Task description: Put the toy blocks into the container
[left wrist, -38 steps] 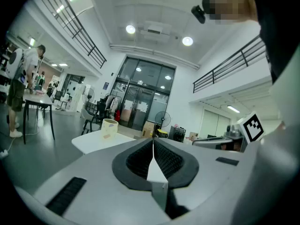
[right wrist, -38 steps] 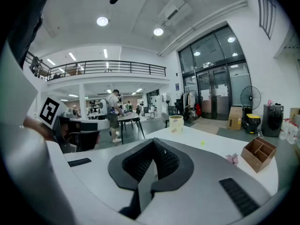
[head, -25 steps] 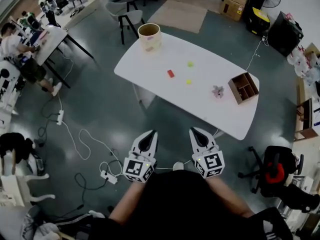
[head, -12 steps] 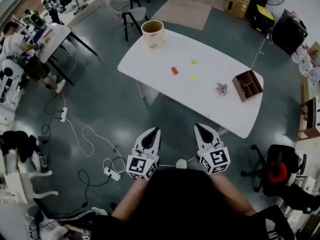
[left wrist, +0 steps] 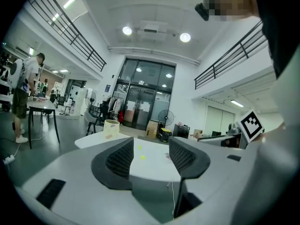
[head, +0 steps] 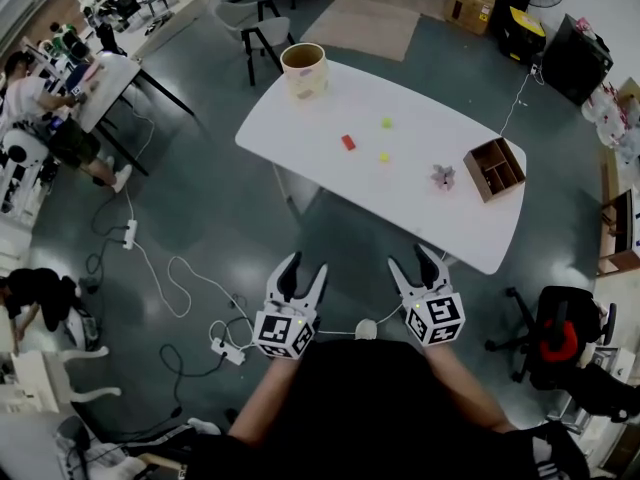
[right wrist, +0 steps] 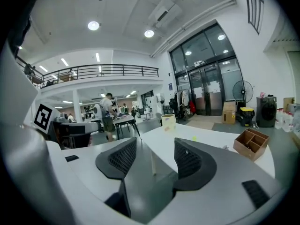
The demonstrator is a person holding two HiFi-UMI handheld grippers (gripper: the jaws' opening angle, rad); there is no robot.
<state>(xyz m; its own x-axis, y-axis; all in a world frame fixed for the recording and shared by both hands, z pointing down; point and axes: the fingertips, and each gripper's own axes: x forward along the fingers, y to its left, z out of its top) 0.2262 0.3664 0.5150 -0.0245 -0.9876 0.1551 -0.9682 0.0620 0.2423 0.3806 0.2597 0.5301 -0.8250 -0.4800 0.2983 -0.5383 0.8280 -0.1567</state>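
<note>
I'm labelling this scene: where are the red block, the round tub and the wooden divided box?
red block [head: 347, 142], head view, its top face.
round tub [head: 305, 84], head view, its outer wall.
wooden divided box [head: 474, 178], head view, its left side wall.

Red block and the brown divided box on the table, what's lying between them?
In the head view: a yellow-green block and a yellow block near the red block, then a small grey toy piece close to the box.
</note>
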